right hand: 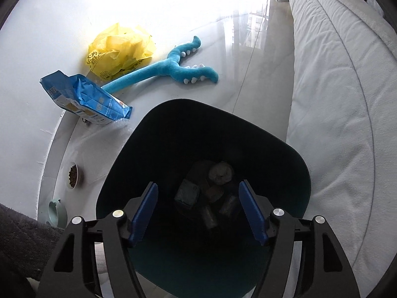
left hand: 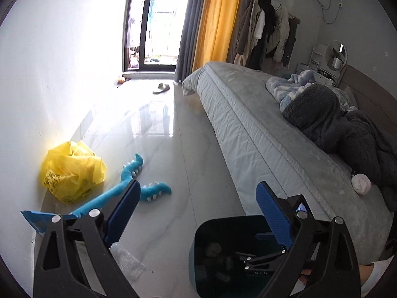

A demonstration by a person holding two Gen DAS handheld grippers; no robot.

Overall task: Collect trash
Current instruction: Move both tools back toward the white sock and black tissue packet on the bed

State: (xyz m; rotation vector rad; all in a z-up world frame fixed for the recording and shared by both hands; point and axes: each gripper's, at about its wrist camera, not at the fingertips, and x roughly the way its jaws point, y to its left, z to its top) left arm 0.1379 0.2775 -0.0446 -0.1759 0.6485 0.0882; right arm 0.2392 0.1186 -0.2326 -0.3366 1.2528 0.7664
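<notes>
Right gripper [right hand: 198,213] above dark bin [right hand: 158,129] holding crumpled trash [right hand: 220,173], jaws apart and empty, left gripper [left hand: 198,213] likewise spread, yellow bag [left hand: 72,171] by wall.

The dark teal bin [right hand: 285,164] stood upright beside the bed, open-topped. Several crumpled scraps [right hand: 220,173] lay at its bottom. A yellow bag [right hand: 119,49] sat crumpled by the wall.

Left wrist view looks along the glossy tiled floor [left hand: 173,134] toward the window; right wrist view looks straight down, close, into the dark teal plastic bin [right hand: 292,164]. Both show the bin.
</notes>
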